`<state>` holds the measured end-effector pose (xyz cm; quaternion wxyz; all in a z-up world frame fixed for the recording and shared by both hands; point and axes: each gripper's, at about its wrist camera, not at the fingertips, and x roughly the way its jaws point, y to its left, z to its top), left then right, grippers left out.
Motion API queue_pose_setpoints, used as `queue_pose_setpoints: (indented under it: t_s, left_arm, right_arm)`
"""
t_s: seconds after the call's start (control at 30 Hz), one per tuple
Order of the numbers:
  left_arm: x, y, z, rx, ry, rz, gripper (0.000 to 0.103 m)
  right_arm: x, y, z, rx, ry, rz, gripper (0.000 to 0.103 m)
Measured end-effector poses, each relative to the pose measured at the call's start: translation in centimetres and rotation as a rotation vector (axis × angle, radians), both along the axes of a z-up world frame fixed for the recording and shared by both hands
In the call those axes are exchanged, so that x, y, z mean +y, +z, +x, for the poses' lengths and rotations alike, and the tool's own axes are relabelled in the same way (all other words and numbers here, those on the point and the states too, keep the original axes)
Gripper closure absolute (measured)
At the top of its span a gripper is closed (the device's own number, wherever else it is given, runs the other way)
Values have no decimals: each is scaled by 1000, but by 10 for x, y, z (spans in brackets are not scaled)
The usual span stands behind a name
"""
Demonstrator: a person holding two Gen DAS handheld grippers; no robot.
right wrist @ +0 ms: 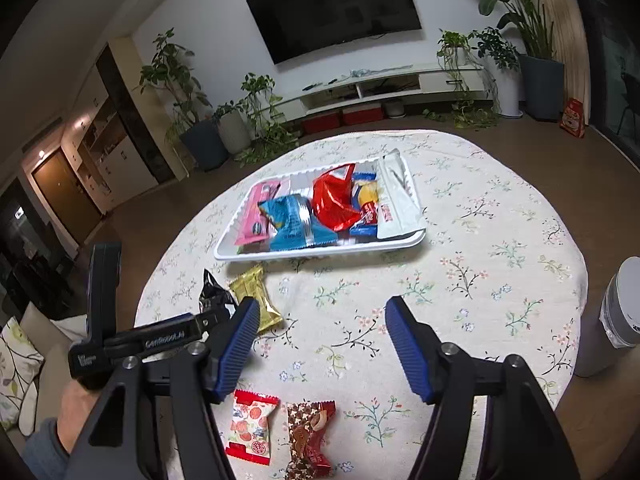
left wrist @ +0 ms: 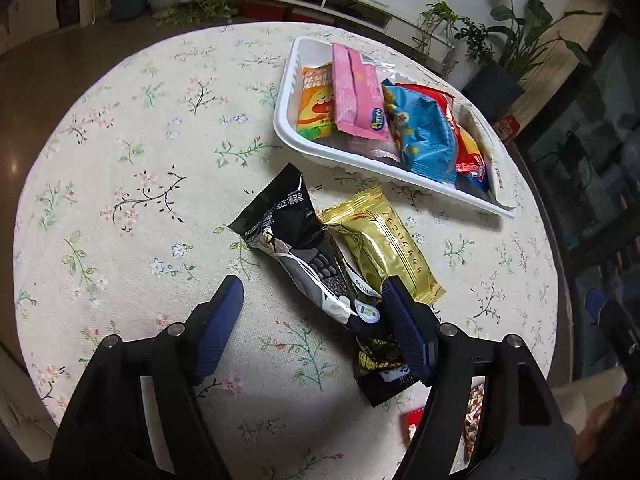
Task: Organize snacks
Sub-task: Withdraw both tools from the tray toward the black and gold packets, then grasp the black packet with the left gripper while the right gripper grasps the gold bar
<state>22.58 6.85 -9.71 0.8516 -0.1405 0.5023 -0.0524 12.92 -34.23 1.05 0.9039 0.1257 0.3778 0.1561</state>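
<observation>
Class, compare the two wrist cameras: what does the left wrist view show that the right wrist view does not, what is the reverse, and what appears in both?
Only the left wrist view: an orange packet at the tray's left end, and the left gripper straddling the lower end of the black packet.

Only the right wrist view: the wall television, a grey cylinder, and the open right gripper over bare cloth.

Both: the white tray, gold packet, pink packet, blue packet and floral tablecloth.

tray (left wrist: 288, 136): white, snacks inside | black packet (left wrist: 296, 248), gold packet (left wrist: 384, 248): tablecloth
</observation>
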Motion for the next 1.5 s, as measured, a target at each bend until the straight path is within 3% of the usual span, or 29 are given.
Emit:
queue_pose_setpoints:
  t_s: [0.13, 0.2, 0.23, 0.37, 0.53, 0.8, 0.97, 1.37, 1.4, 1.5]
  left_arm:
    - [-1, -2, 5, 1, -9, 0, 36]
    - [0, -5, 7, -1, -20, -14, 58]
    - [0, -6, 8, 0, -25, -18, 60]
    - [1, -6, 9, -4, -45, -21, 61]
    - [0, -5, 8, -8, -91, -32, 70]
    - [8, 2, -3, -6, -167, 6, 73]
    - [16, 6, -12, -20, -193, 40, 76]
    - [39, 2, -23, -47, -213, -37, 83]
    - [39, 1, -23, -46, -218, -46, 88]
    - [36, 0, -23, -47, -231, -58, 90]
  right_arm:
    - [3, -1, 0, 1, 9, -8, 36]
    - [4, -1, 1, 3, 14, -15, 36]
    - [5, -1, 1, 5, 16, -17, 36]
    - [8, -3, 2, 14, 27, -27, 36]
    - [14, -3, 5, 26, 41, -54, 36]
    - [47, -4, 32, 56, 165, -177, 36]
    - [78, -21, 56, 103, 263, -224, 36]
    - [150, -62, 88, 131, 397, -398, 36]
    - [152, -67, 89, 137, 396, -418, 39]
    - [152, -74, 91, 154, 392, -440, 49]
